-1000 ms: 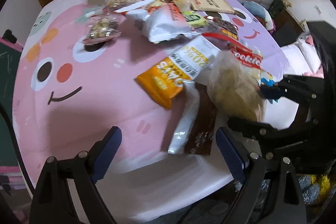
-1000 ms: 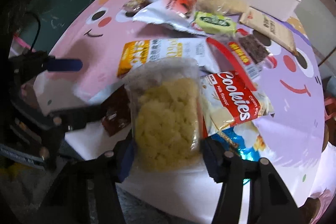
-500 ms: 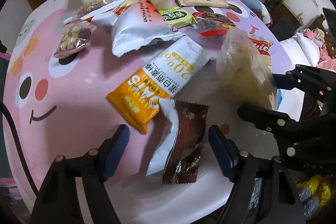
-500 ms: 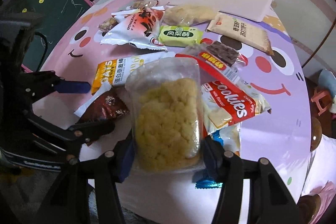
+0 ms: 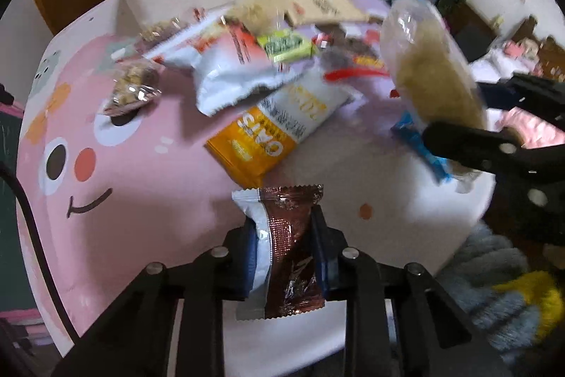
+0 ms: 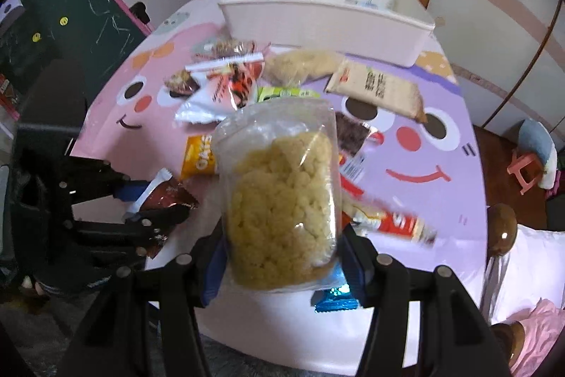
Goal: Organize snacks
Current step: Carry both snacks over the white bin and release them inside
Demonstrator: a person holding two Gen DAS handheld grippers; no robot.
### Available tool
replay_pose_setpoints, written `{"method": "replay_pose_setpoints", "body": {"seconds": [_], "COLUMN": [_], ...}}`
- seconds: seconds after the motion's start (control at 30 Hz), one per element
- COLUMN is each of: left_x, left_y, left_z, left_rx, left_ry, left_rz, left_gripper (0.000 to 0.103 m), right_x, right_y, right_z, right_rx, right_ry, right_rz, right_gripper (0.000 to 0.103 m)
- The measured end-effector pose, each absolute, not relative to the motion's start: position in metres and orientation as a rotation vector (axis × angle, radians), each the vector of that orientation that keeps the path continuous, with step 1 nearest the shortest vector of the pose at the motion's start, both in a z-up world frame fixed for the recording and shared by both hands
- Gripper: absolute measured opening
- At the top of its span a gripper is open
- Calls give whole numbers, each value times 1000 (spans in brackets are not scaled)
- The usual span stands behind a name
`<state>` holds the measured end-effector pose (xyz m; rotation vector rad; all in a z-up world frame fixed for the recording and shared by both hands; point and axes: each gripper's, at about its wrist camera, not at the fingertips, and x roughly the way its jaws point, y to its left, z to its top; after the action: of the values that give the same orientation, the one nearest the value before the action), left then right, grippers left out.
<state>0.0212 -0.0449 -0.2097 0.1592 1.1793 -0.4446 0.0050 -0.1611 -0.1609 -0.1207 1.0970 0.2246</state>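
- With both packs already lifted off the counter (image 5: 134,200), it looks like the carry step: left tongs (image 5: 284,242) pinch the brown packet (image 5: 289,253), right tongs (image 6: 282,257) clamp the clear puff bag (image 6: 282,200).
- Next up, probably: haul both over the leftover snack pile (image 6: 240,83) and drop them in the white bin (image 6: 325,23) at the far edge.

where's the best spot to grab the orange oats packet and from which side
Judging from the left wrist view, the orange oats packet lies flat with its orange end toward the table's near edge and bare. Its white far end is tucked under the silver-white bag. So come in low from the near side and pinch that orange short edge across the packet's thin depth. Both grippers are already full, so one must unload first.
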Motion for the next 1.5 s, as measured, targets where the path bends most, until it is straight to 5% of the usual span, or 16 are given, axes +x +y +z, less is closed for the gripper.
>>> {"method": "replay_pose_setpoints", "body": {"seconds": [0.47,0.87,1.1,1.5], "left_x": [34,133,212,311], "left_y": [-3,-23,-34,-49], "left_z": [-19,91,93,9], "left_rx": [86,103,52,9], "left_ry": [800,632,659,790], "left_rz": [-362,-257,-248,-194], "left_gripper": [24,24,24,24], "right_x": [39,131,207,290], "right_y": [-162,-184,-199,-209], "right_z": [-29,64,69,6], "right_rx": [-86,-52,21,118], "right_ry": [814,664,705,867], "right_rz": [213,138,85,62], "right_gripper": [57,57,57,57]}}
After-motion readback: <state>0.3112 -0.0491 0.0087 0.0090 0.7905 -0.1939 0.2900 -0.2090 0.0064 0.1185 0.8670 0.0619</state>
